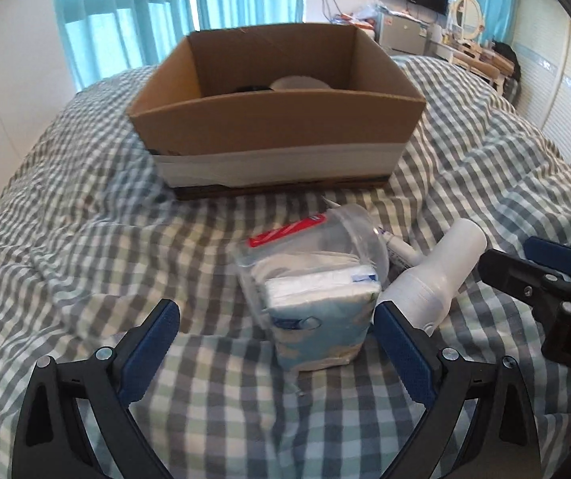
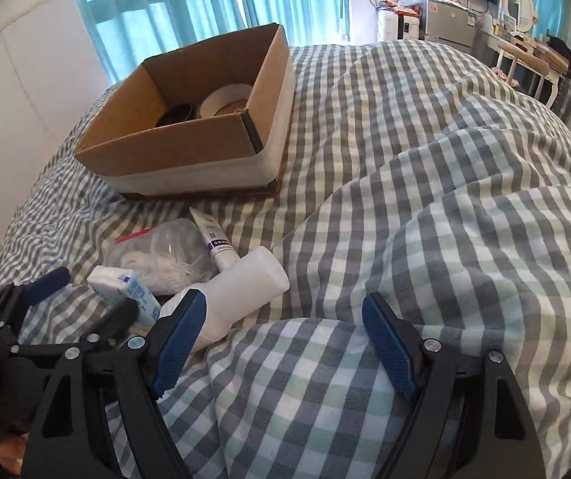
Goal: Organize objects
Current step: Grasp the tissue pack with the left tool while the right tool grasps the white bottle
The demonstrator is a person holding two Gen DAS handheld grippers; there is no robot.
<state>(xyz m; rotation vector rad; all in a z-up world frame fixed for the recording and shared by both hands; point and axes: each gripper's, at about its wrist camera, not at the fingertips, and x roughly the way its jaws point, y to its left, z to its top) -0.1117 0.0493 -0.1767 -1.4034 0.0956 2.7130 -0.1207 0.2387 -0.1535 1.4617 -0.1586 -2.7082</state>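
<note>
On a gingham bedspread (image 1: 85, 239), the left gripper (image 1: 275, 321) hangs with its jaws spread wide around a blue tissue pack (image 1: 317, 315), not yet touching it. Behind lie a clear plastic bag (image 1: 325, 235) and a small tube (image 2: 215, 237). Right of these rests a white bottle (image 1: 437, 275). The right gripper (image 2: 281, 323) is empty, jaws apart. The cardboard box (image 1: 277, 127) waits beyond. Centring on the pack before squeezing looks wise.

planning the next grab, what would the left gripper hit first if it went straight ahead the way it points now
Most likely the tissue pack, lying between the open fingers of the left gripper just ahead. Beyond it sit the clear plastic bag and the cardboard box. Depth is uncertain.
</note>
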